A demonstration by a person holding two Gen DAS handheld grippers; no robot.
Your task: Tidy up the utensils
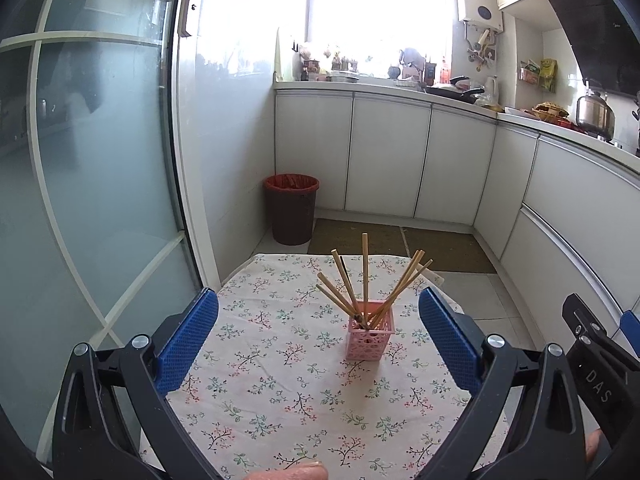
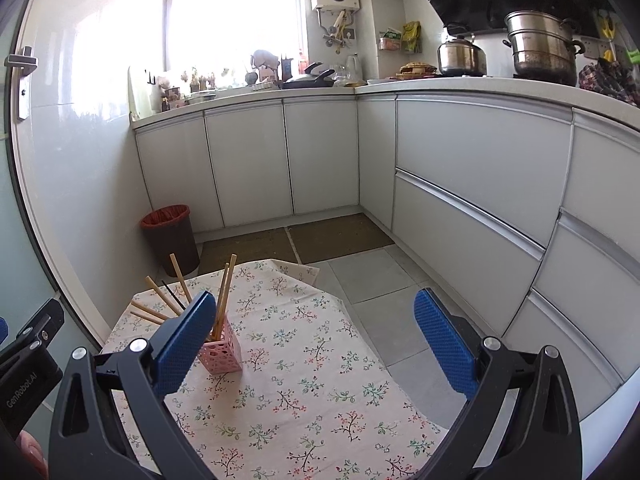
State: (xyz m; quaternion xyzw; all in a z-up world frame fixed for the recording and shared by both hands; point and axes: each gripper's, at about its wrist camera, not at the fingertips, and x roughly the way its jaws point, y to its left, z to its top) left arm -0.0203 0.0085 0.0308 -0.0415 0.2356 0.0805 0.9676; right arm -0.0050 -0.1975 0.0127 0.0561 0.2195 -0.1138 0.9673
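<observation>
On floral tablecloth – pink holder, chopsticks – white cabinets behind.

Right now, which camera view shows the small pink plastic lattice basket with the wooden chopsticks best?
The left wrist view: the pink plastic lattice basket stands unobstructed between the open left gripper, its wooden chopsticks fanned out. In the right wrist view, a blue finger pad of the open right gripper covers part of it.

A red-lined bin stands by white cabinets; pots crowd the counter.
</observation>
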